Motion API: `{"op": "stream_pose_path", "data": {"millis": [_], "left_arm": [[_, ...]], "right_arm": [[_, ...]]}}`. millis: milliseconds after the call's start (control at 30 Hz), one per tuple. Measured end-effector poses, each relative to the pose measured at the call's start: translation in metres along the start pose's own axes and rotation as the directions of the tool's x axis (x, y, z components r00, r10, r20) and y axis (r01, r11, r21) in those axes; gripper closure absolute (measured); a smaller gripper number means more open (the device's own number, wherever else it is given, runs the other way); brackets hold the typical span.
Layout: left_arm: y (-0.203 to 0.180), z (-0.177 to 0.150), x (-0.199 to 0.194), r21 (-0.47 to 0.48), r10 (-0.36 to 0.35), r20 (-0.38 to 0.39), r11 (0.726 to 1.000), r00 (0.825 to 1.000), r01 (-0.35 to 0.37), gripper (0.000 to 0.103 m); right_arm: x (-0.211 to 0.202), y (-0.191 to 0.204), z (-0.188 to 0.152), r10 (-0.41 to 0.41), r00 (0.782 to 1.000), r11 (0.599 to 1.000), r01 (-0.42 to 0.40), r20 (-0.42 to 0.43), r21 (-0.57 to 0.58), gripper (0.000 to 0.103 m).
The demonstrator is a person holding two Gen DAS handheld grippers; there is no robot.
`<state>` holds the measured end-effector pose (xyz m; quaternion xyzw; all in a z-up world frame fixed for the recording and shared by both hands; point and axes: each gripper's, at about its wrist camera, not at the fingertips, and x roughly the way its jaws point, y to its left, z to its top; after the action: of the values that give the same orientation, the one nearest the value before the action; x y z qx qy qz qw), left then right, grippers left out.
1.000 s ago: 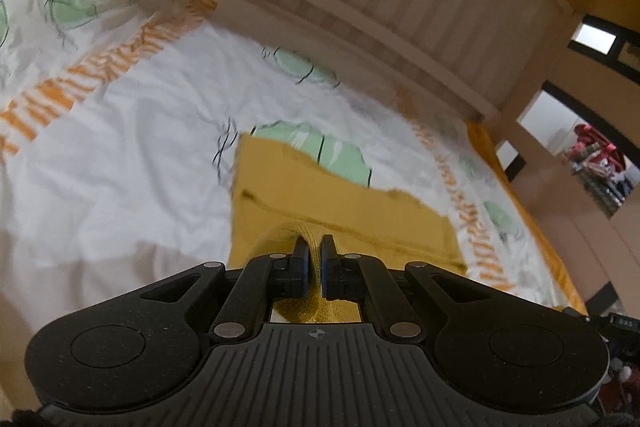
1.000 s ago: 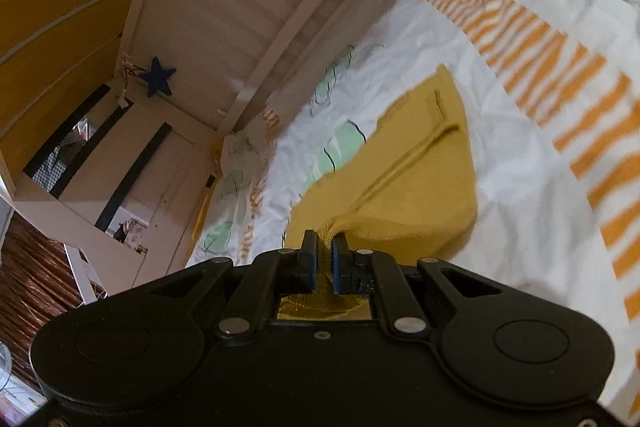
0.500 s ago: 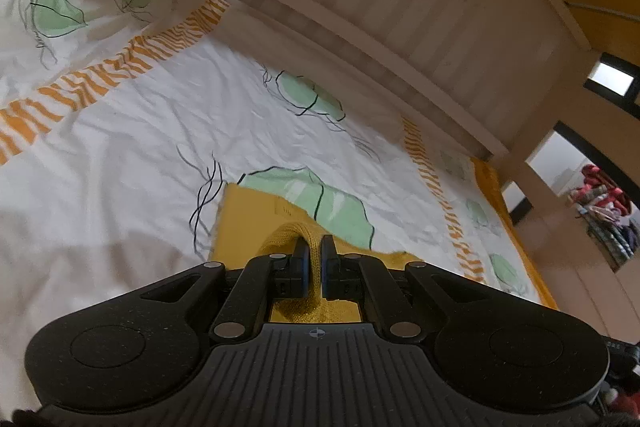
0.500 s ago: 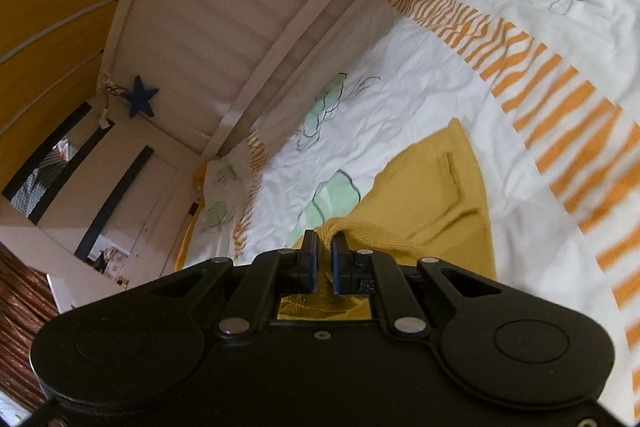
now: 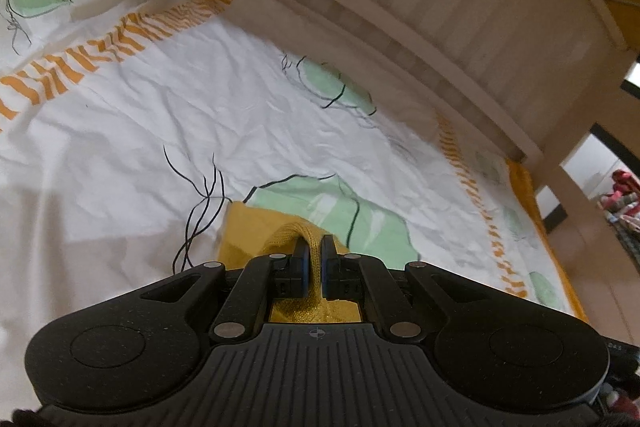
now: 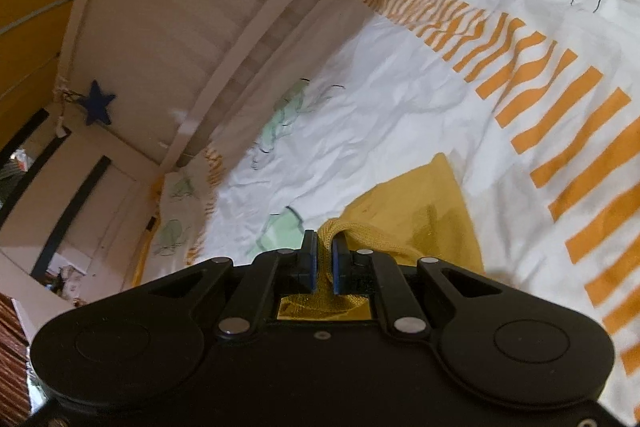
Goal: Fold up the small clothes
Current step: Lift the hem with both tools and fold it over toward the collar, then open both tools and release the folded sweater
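Note:
A mustard-yellow knitted garment (image 5: 248,231) lies on the white bed sheet (image 5: 200,115). My left gripper (image 5: 315,247) is shut on a ribbed edge of the garment, which bunches up between the blue pads. In the right wrist view the same yellow garment (image 6: 432,211) spreads to the right of my right gripper (image 6: 324,243), which is shut on another knitted edge of it. Both gripper bodies hide most of the cloth below them.
The sheet carries green leaf prints (image 5: 332,211) and orange striped bands (image 6: 560,95). A pale slatted bed rail (image 5: 400,7) runs along the far edge. A blue star (image 6: 97,103) hangs on the bed frame, with a doorway (image 5: 600,179) beyond the bed's end.
Both grippers have travelled forward over the bed, carrying the held edges across the garment. Far less yellow cloth shows ahead of them now, and the bed rail looks closer.

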<state>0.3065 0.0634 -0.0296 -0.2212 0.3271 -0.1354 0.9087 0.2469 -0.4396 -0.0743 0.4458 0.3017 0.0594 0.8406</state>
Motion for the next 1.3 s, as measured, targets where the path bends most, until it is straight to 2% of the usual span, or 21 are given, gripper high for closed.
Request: {"op": "stream_pose_path", "data": {"millis": [133,267,400,467,500,533,600,667,767,867,967,1100,1167,1233,1300], "left_arm": [[0.007,-0.004,0.022,0.01,0.027,-0.039,1.0,0.999,-0.027,0.098],[0.018,-0.005,0.033,-0.037,0.037,-0.057,0.999,0.998,-0.039,0.098],[0.019,-0.005,0.043,-0.019,0.057,-0.051,0.998,0.997,-0.058,0.096],[0.021,-0.004,0.045,-0.01,0.064,-0.049,0.998,0.997,-0.064,0.085],[0.022,-0.002,0.046,-0.009,0.074,-0.047,0.997,0.996,-0.075,0.068],[0.023,-0.001,0.045,-0.005,0.091,-0.037,0.996,0.995,-0.091,0.063],[0.022,0.002,0.04,0.021,0.123,-0.006,0.992,0.992,-0.123,0.063],[0.013,0.004,0.037,0.075,0.148,0.009,0.986,0.989,-0.148,0.062],[-0.008,0.002,0.034,0.2,0.127,-0.005,0.972,0.992,-0.124,0.059],[-0.035,-0.008,0.036,0.356,0.078,-0.07,0.933,0.994,-0.048,0.059],[-0.055,-0.024,0.039,0.494,0.048,-0.157,0.869,0.986,0.037,0.059],[-0.068,-0.046,0.038,0.622,0.024,-0.298,0.763,0.954,0.176,0.06],[-0.068,-0.053,0.038,0.643,0.002,-0.373,0.722,0.928,0.256,0.06],[-0.064,-0.057,0.044,0.626,0.001,-0.43,0.721,0.903,0.297,0.06],[-0.059,-0.058,0.052,0.621,0.031,-0.423,0.738,0.906,0.265,0.06]], "right_arm": [[0.013,-0.008,-0.002,-0.014,1.0,1.0,0.014,-0.015,-0.011,0.088],[0.023,-0.015,0.0,-0.016,1.0,1.0,0.016,-0.006,-0.003,0.088],[0.033,-0.017,0.001,-0.044,0.999,0.999,0.044,0.002,-0.026,0.08],[0.034,-0.02,0.0,-0.06,0.998,0.998,0.06,0.013,-0.034,0.079],[0.035,-0.022,0.001,-0.073,0.997,0.997,0.074,0.017,-0.033,0.074],[0.034,-0.023,0.001,-0.09,0.996,0.995,0.091,0.022,-0.035,0.063],[0.03,-0.021,0.002,-0.108,0.993,0.992,0.11,0.04,-0.057,0.051],[0.026,-0.012,0.004,-0.121,0.991,0.986,0.127,0.061,-0.11,0.051],[0.023,0.009,0.002,-0.143,0.986,0.958,0.16,0.088,-0.239,0.05],[0.025,0.03,-0.006,-0.144,0.986,0.916,0.164,0.08,-0.367,0.049],[0.032,0.046,-0.016,-0.133,0.991,0.871,0.125,0.018,-0.475,0.049],[0.042,0.059,-0.033,-0.14,0.986,0.805,0.063,-0.086,-0.59,0.049],[0.045,0.063,-0.039,-0.118,0.981,0.791,0.0,-0.152,-0.612,0.049],[0.049,0.068,-0.047,-0.103,0.97,0.769,-0.064,-0.221,-0.637,0.049],[0.053,0.071,-0.055,-0.108,0.954,0.738,-0.111,-0.278,-0.666,0.049]]}}
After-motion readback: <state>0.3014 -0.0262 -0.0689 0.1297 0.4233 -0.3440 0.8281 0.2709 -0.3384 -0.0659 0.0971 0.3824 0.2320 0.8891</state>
